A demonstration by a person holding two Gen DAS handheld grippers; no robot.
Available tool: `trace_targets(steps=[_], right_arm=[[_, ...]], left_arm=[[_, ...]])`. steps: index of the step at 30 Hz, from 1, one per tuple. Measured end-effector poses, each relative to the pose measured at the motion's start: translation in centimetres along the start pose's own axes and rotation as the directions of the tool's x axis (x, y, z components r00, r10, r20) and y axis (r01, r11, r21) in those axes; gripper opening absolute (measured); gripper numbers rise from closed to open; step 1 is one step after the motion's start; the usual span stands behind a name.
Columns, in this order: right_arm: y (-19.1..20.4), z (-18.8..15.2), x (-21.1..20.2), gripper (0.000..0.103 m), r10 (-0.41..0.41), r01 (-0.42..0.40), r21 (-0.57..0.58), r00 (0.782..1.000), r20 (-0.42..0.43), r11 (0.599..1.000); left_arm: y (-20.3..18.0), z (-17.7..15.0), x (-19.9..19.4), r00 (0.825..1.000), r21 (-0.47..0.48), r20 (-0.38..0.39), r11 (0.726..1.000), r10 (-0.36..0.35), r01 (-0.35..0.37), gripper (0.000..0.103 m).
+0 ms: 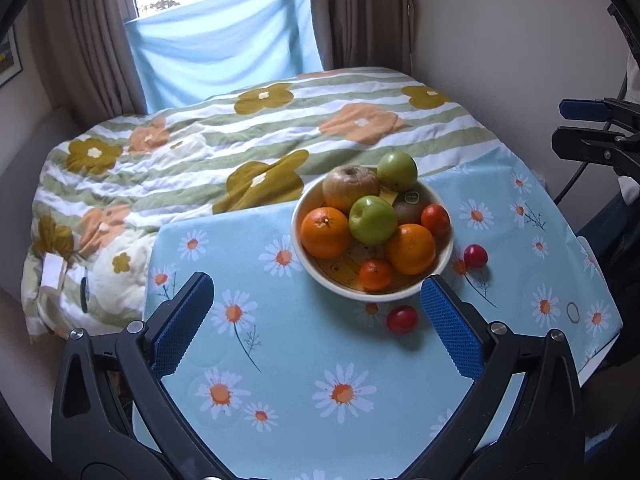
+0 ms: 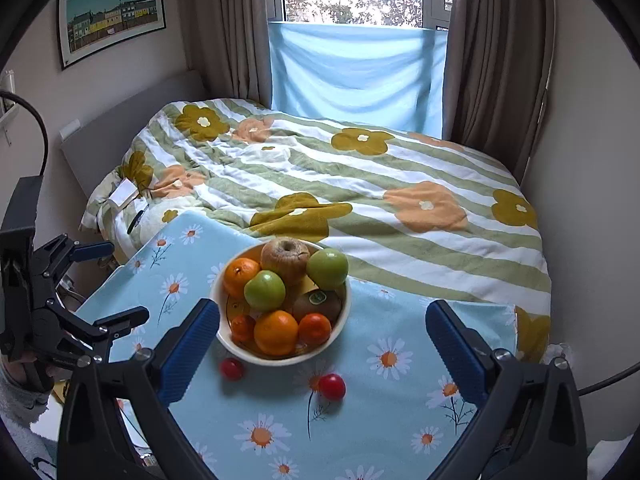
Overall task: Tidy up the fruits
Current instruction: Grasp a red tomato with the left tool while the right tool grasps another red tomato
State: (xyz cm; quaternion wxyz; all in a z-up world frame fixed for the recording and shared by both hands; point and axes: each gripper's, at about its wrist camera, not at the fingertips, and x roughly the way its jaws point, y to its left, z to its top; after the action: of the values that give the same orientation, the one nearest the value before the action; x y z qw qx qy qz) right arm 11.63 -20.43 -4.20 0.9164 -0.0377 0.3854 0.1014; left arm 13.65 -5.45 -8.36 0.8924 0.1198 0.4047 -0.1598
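Above daisy tablecloth (image 1: 304, 360), both grippers hover, holding nothing. Left gripper (image 1: 316, 320) spread wide, empty; right gripper (image 2: 322, 344) likewise released, nothing between pads. Bowl (image 1: 448, 252) at 12 o'clock from left fingers, piled with oranges, green apples, kiwi. Two red fruits loose on cloth: one (image 1: 402, 319) at bowl's 6 o'clock, other (image 1: 475, 256) at 3 o'clock. Step, judged: between picks. Next: descend on nearer red fruit, close gently, lift into bowl.

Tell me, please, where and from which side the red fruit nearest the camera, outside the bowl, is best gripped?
Probably across the widest middle of the red fruit, coming from above. It is small and round, lies free on the tablecloth, and stands apart from the bowl, leaving room on both sides.
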Motion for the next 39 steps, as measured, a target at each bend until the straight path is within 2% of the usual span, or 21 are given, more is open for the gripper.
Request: trace_targets(steps=[8,16,19,21,26,34,36,38,39], right_arm=[[-0.8,-5.0,0.1,0.103,0.031,-0.031,0.001,0.998,-0.058,1.0],[-1.7,-9.1,3.6,0.103,0.051,-0.05,0.015,0.988,-0.144,0.999],[-2.1,-10.0,5.3,0.103,0.059,-0.057,0.019,0.984,-0.167,0.998],[-2.4,-10.4,6.4,0.103,0.069,-0.065,0.027,0.98,-0.186,0.998],[-2.9,-10.9,8.6,0.103,0.066,-0.063,0.019,0.973,-0.221,0.998],[-3.3,-11.4,11.0,0.103,0.072,-0.074,0.0,0.962,-0.264,0.997],[-3.3,-11.5,11.4,0.103,0.073,-0.078,-0.004,0.96,-0.271,0.997],[-3.4,-11.4,11.7,0.103,0.078,-0.082,-0.005,0.958,-0.275,0.997],[-3.4,-11.4,11.8,0.103,0.079,-0.084,-0.006,0.958,-0.275,0.996]], left_arm=[[-3.7,-3.5,1.7,0.997,-0.01,-0.076,0.999,-0.031,0.031,0.103],[-6.0,-4.9,5.3,0.989,0.012,-0.132,0.998,-0.066,0.068,0.103],[-6.5,-5.1,7.1,0.985,0.029,-0.157,0.997,-0.069,0.074,0.097],[-6.8,-5.1,8.2,0.982,0.041,-0.176,0.996,-0.072,0.08,0.088],[-7.3,-5.1,10.3,0.974,0.073,-0.216,0.994,-0.067,0.084,0.078],[-7.7,-4.9,12.7,0.964,0.073,-0.251,0.991,-0.088,0.11,0.062],[-7.7,-4.9,13.0,0.961,0.072,-0.26,0.991,-0.094,0.116,0.051],[-7.7,-5.1,13.2,0.959,0.064,-0.263,0.99,-0.106,0.127,0.048],[-7.7,-5.2,13.2,0.959,0.057,-0.26,0.989,-0.115,0.134,0.043]])
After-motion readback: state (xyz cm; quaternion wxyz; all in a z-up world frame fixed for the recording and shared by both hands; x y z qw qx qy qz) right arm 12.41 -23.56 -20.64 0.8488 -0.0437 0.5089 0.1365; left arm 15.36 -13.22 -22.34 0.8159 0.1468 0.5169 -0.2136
